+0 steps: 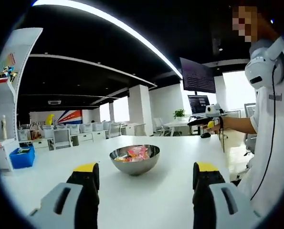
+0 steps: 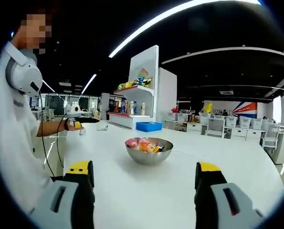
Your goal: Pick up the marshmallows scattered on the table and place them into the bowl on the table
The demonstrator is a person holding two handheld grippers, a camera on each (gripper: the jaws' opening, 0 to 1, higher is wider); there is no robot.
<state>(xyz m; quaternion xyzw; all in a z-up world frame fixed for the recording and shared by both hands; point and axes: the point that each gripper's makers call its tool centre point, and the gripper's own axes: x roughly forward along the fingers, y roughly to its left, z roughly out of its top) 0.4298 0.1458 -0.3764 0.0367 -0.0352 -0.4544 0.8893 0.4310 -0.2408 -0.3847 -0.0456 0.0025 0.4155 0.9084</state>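
A steel bowl [image 1: 134, 161] stands on the white table [image 1: 60, 167] and holds pink and yellow wrapped marshmallows [image 1: 136, 153]. My left gripper [image 1: 146, 174] is open just short of the bowl, with nothing between its yellow-tipped jaws. The right gripper view has the same bowl [image 2: 149, 151] with the marshmallows [image 2: 142, 144] in it. My right gripper [image 2: 144, 174] is also open and empty, facing the bowl. Each gripper appears small in the other's view, held in a hand: the right gripper [image 1: 209, 122] and the left gripper [image 2: 75, 120].
A person in a white shirt [image 1: 270, 143] stands at the table's end. A blue bin [image 2: 149, 126] and a white shelf unit [image 2: 139, 90] with bottles stand beyond the table. Desks and chairs [image 2: 218, 126] line the back of the room.
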